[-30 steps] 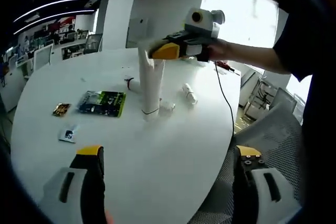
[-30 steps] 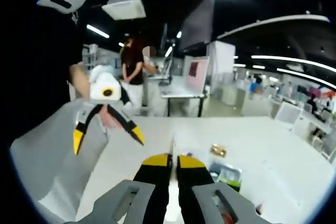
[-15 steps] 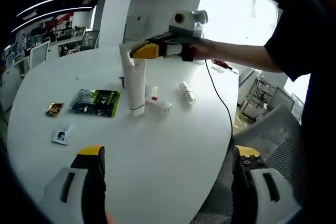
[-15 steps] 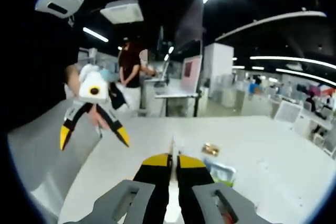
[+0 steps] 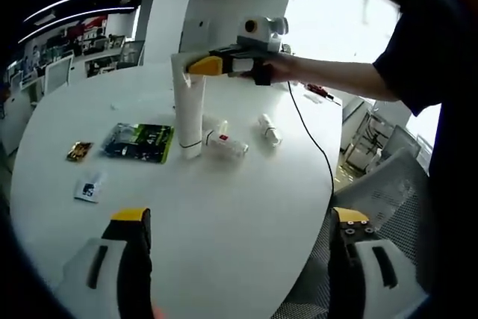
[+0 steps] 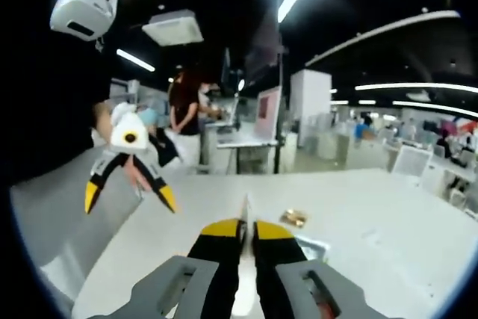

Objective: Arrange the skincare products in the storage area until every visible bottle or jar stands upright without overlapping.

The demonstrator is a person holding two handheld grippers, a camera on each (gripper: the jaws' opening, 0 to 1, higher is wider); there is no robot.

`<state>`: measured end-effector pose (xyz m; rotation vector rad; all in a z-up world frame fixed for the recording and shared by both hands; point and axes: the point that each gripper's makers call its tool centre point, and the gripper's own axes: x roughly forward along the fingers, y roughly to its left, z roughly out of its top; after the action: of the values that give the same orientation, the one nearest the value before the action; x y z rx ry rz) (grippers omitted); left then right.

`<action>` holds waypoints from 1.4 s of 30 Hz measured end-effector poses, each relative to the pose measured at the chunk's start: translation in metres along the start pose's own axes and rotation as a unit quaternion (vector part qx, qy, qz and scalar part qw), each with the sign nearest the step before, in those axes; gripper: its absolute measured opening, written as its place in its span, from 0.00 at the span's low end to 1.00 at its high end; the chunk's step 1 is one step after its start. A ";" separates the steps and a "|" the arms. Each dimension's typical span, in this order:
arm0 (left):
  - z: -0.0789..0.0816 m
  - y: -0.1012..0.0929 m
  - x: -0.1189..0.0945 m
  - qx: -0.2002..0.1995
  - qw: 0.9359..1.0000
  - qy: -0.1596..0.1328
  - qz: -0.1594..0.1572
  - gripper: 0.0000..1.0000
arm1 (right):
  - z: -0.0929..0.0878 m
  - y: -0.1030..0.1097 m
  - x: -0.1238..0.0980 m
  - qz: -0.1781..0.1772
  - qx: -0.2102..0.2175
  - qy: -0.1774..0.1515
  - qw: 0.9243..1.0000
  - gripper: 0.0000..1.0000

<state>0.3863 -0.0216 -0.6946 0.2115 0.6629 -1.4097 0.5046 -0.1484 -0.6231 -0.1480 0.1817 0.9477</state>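
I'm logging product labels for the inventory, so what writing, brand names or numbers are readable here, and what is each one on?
No text is readable.
Green packet: printing too blurred.
Small white card: dark mark, too small.
Lying tube: red patch, no legible words.
Standing white tube held by the right gripper: a dark line near its base, no words.
Small bottle: markings unreadable.

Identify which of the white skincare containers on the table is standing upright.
The tall white tube, held at its top by the right tongs. The two small white bottles beside it lie on their sides.
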 end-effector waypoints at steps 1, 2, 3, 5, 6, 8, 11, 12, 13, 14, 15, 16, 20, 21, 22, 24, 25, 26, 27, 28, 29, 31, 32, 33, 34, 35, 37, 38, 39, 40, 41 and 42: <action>0.000 -0.001 0.000 0.001 1.000 0.000 -0.001 0.93 | 0.001 0.002 0.000 -0.001 -0.005 0.003 1.000 0.00; 0.000 -0.001 0.001 0.001 1.000 0.000 -0.002 0.93 | 0.001 0.004 0.001 0.003 -0.007 0.006 1.000 0.00; -0.001 -0.002 0.001 0.002 1.000 0.001 -0.003 0.93 | 0.001 0.005 0.000 0.006 -0.010 0.008 1.000 0.00; -0.001 -0.003 0.001 0.003 1.000 0.001 -0.004 0.93 | 0.001 0.006 0.000 0.006 -0.011 0.010 1.000 0.00; 0.000 -0.003 0.001 0.003 1.000 0.001 -0.004 0.93 | 0.001 0.006 0.000 0.004 -0.011 0.012 1.000 0.00; 0.000 -0.003 0.001 0.004 1.000 0.002 -0.004 0.93 | 0.001 0.006 0.000 -0.002 -0.013 0.016 1.000 0.00; 0.000 -0.004 0.000 0.007 1.000 0.002 -0.005 0.93 | 0.000 0.006 -0.001 -0.003 -0.010 0.018 1.000 0.00; 0.000 -0.004 0.000 0.007 1.000 0.002 -0.004 0.93 | 0.000 0.008 -0.001 -0.003 -0.012 0.020 1.000 0.00; 0.000 -0.004 0.000 0.008 1.000 0.003 -0.004 0.93 | 0.000 0.008 -0.001 -0.003 -0.011 0.022 1.000 0.00; 0.000 -0.004 0.000 0.008 1.000 0.003 -0.004 0.93 | 0.000 0.009 -0.001 -0.001 -0.010 0.024 1.000 0.00; 0.001 -0.004 0.000 0.008 1.000 0.003 -0.004 0.93 | 0.000 0.009 -0.002 -0.002 -0.012 0.027 1.000 0.00; 0.001 -0.005 0.000 0.009 1.000 0.003 -0.005 0.93 | 0.001 0.009 -0.002 -0.003 -0.011 0.027 1.000 0.00; 0.002 -0.006 0.000 0.011 1.000 0.003 -0.006 0.93 | 0.006 0.007 -0.003 -0.010 -0.009 0.025 1.000 0.06; 0.003 -0.007 0.000 0.012 1.000 0.003 -0.006 0.93 | 0.005 0.008 -0.003 -0.008 -0.012 0.030 0.999 0.05; 0.003 -0.007 0.000 0.014 1.000 0.003 -0.006 0.93 | 0.006 0.008 -0.002 -0.007 -0.013 0.032 0.999 0.06; 0.004 -0.007 -0.001 0.016 1.000 0.001 -0.006 0.93 | 0.006 0.010 -0.002 -0.005 -0.013 0.035 0.999 0.05; 0.005 -0.007 -0.001 0.015 1.000 0.001 -0.006 0.93 | 0.007 0.011 -0.002 -0.005 -0.013 0.036 0.999 0.05; 0.005 -0.007 -0.002 0.015 1.000 0.000 -0.005 0.93 | 0.007 0.011 -0.002 -0.005 -0.014 0.036 0.999 0.05; 0.005 -0.007 -0.002 0.015 1.000 0.000 -0.005 0.93 | 0.007 0.012 -0.002 -0.004 -0.014 0.037 0.999 0.05; 0.004 -0.007 -0.003 0.015 1.000 0.001 -0.004 0.93 | 0.007 0.012 -0.002 -0.005 -0.014 0.038 0.999 0.05; 0.004 -0.007 -0.003 0.015 1.000 0.002 -0.004 0.93 | 0.006 0.011 -0.002 -0.008 -0.015 0.042 0.999 0.05; 0.004 -0.007 -0.004 0.015 1.000 0.001 -0.004 0.93 | 0.006 0.012 -0.002 -0.008 -0.013 0.044 0.999 0.06; 0.004 -0.007 -0.005 0.015 1.000 0.001 -0.004 0.93 | 0.007 0.013 -0.003 -0.008 -0.013 0.044 0.999 0.06; 0.005 -0.007 -0.005 0.015 1.000 0.000 -0.004 0.93 | 0.008 0.013 -0.003 -0.009 -0.012 0.044 0.999 0.06; 0.005 -0.008 -0.005 0.015 1.000 -0.001 -0.004 0.93 | 0.009 0.014 -0.004 -0.010 -0.012 0.044 0.999 0.06; 0.005 -0.008 -0.005 0.015 1.000 -0.001 -0.004 0.93 | 0.011 0.014 -0.005 -0.010 -0.012 0.043 0.999 0.07; 0.005 -0.008 -0.004 0.015 1.000 -0.002 -0.005 0.93 | 0.014 0.014 -0.007 -0.015 -0.009 0.043 0.999 0.08; 0.005 -0.008 -0.004 0.015 1.000 -0.002 -0.005 0.93 | 0.014 0.014 -0.009 -0.018 -0.010 0.048 0.999 0.08; 0.006 -0.008 -0.004 0.015 1.000 -0.002 -0.006 0.92 | 0.010 0.010 -0.013 -0.020 -0.009 0.052 0.998 0.08; 0.006 -0.009 -0.003 0.016 1.000 -0.004 -0.006 0.92 | 0.008 0.008 -0.017 -0.022 -0.007 0.058 0.998 0.08; 0.007 -0.009 -0.003 0.016 1.000 -0.005 -0.006 0.92 | 0.009 0.008 -0.019 -0.024 -0.006 0.059 0.998 0.08; 0.008 -0.010 -0.003 0.016 1.000 -0.007 -0.007 0.92 | 0.010 0.009 -0.022 -0.026 -0.004 0.060 0.998 0.08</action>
<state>0.3794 -0.0251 -0.6846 0.2227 0.6330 -1.4339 0.4859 -0.1589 -0.6089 -0.2174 0.2837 0.8876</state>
